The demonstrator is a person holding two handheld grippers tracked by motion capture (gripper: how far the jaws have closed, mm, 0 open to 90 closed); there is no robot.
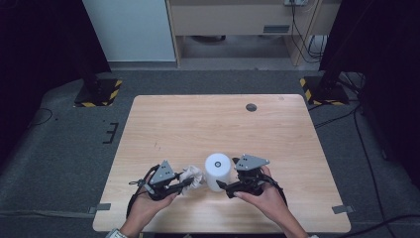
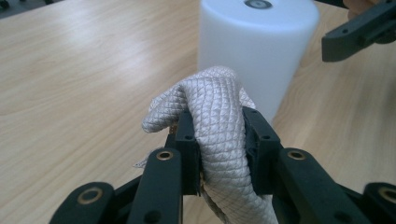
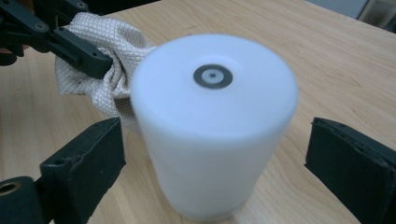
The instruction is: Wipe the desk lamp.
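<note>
A white cylinder (image 1: 218,171) was seen standing upright on the wooden table (image 1: 198,124), near its front edge, between the two hands. On its flat top a small dark ring was set at the middle.

The left gripper (image 1: 189,182) was clenched on a quilted whitish cloth (image 1: 193,177). In the left gripper view the cloth (image 2: 219,121) was pinched between the two black pads, a bunched fold being pushed up above them and the rest hanging down below. The cloth was held just beside the cylinder (image 2: 257,51), on its left flank as seen from above; whether the two touched could not be told.

The right gripper (image 1: 223,187) was held at the cylinder's right side, low and near the table. In the right gripper view its jaws were spread wide, one pad (image 3: 88,163) standing to each side of the cylinder (image 3: 215,130) and a gap of bare table being left on both sides, so that nothing was grasped. Behind the cylinder, the cloth (image 3: 107,51) was seen in the other gripper's hold.
</note>
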